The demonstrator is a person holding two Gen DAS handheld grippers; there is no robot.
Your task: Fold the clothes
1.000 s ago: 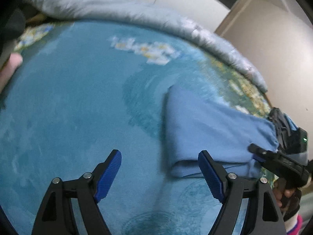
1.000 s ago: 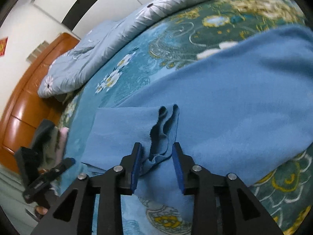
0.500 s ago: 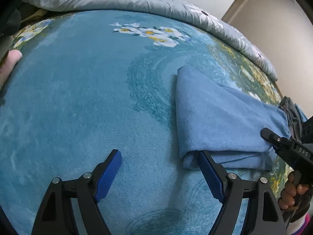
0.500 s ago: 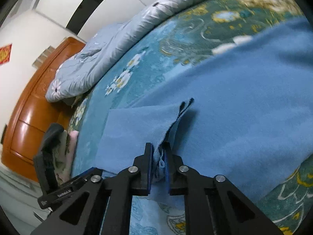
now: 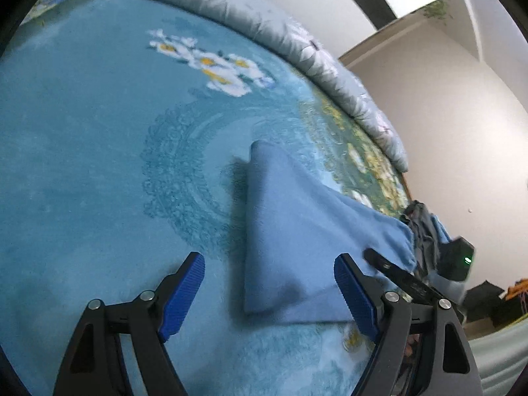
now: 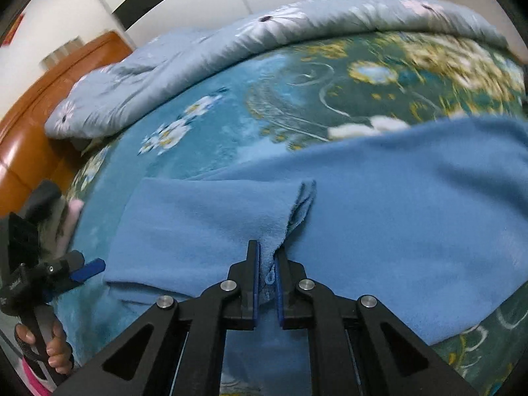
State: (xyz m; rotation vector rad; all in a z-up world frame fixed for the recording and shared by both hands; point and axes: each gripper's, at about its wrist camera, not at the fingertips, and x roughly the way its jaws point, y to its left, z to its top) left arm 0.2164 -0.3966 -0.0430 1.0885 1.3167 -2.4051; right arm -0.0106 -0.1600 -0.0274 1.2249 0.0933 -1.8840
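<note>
Over on the left, the left gripper (image 5: 269, 292) hangs wide open above the flowered bedspread (image 5: 85, 151), holding nothing; the folded end of the blue garment (image 5: 290, 231) lies between its fingers, toward one o'clock from its tips, not touched by either pad. At about ten o'clock across the bed, a pale grey quilt (image 5: 231, 3) is bunched along the far edge.

To the right, the right gripper (image 6: 266, 275) has its jaws nearly together, pinching a raised edge of the blue garment (image 6: 412, 217). From that pinch a folded flap spreads toward nine o'clock, and the rest of the cloth runs off toward three o'clock, flat on the bedspread.

It looks to me like a fold is mid-way: one end is doubled over and the right side is lifting the layered edge. Next, I'd guess the open left tongs need to close on the near corner of the flap, so both ends travel together and the fold stays square.
</note>
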